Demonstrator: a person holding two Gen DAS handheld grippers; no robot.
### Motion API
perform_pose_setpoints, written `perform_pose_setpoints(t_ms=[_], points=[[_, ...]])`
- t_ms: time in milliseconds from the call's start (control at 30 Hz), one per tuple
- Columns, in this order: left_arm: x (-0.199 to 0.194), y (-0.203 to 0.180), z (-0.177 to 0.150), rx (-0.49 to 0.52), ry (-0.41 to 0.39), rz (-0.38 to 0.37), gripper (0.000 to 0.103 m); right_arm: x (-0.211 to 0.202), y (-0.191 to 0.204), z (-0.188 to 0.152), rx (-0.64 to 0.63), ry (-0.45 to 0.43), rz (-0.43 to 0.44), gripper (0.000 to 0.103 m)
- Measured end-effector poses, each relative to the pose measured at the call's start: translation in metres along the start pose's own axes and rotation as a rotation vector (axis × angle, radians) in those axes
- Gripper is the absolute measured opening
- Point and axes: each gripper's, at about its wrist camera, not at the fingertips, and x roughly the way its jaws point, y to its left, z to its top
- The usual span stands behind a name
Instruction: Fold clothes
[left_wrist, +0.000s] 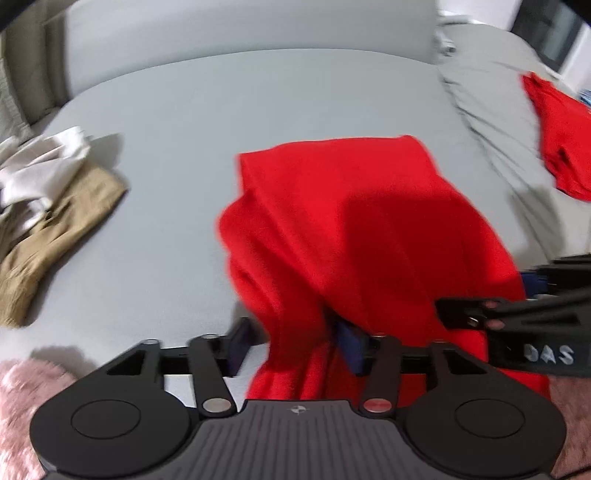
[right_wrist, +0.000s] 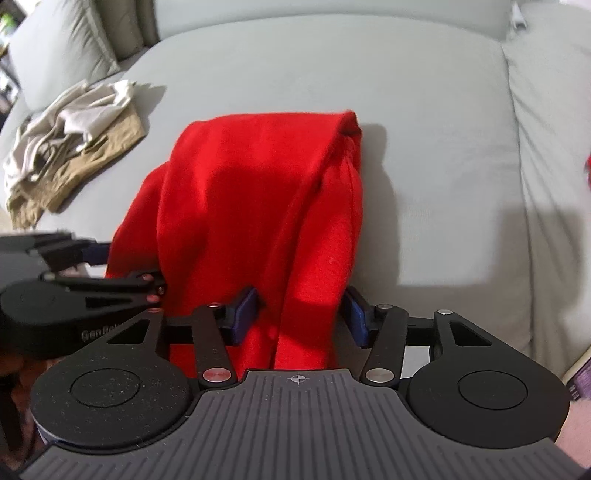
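Red garment (left_wrist: 351, 221) first, from my left wrist camera: it lies bunched on the grey sofa seat (left_wrist: 221, 110), its far end resting flat on the cushion and its near end rising up into the left gripper (left_wrist: 293, 347). The cloth passes between the two blue pads and sits against the right-hand one. Beside the left-hand pad I see what may be a thin gap, but the picture is blurred, so I cannot tell whether this claw is really pinching the fabric or only straddling it. Off to the left on the seat lies a crumpled pile of tan and white clothes (left_wrist: 55, 206), well apart from the red piece. A second red item (left_wrist: 561, 140) lies on the next cushion at the far right.

From my right wrist camera, the same garment drapes from the cushion up to the right gripper (right_wrist: 301, 317). Here a thick fold fills the space between the pads, with both pads against the cloth, so I read this claw as pinching the fabric. The left gripper comes in from the left edge, close beside the garment's other near corner.
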Motion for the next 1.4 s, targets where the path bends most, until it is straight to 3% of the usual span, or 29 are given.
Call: perform_pose_setpoints(t_ms=[33,167,400,700,900,1067,1233,1400], points=[[0.0,-0.003,0.001,0.014,0.003,-0.009,0.01,0.001,0.0,0.0,0.012,0.006,0.022,0.023],[-0.01,-0.017,0.001,0.068,-0.03,0.034,0.009,-0.003,0.025,-0.002,-0.088,-0.014,-0.036,0.017],[-0.046,-0.048,0.026,0.188,-0.142,0.082,0.009,-0.033,0.022,-0.001,-0.066,-0.091,-0.043,0.016],[-0.075,-0.112,0.095,0.288,-0.235,0.033,0.009,-0.099,-0.034,0.022,0.05,-0.239,-0.067,0.016],[-0.088,-0.183,0.161,0.328,-0.327,-0.07,0.009,-0.163,-0.102,0.05,0.07,-0.329,-0.185,0.016],[-0.071,-0.25,0.198,0.362,-0.349,-0.159,0.009,-0.201,-0.166,0.07,0.081,-0.339,-0.316,0.016],[-0.031,-0.31,0.223,0.366,-0.305,-0.229,0.01,-0.212,-0.227,0.082,0.12,-0.3,-0.408,0.016],[0.01,-0.352,0.235,0.367,-0.245,-0.258,0.01,-0.204,-0.295,0.096,0.212,-0.228,-0.417,0.016]])
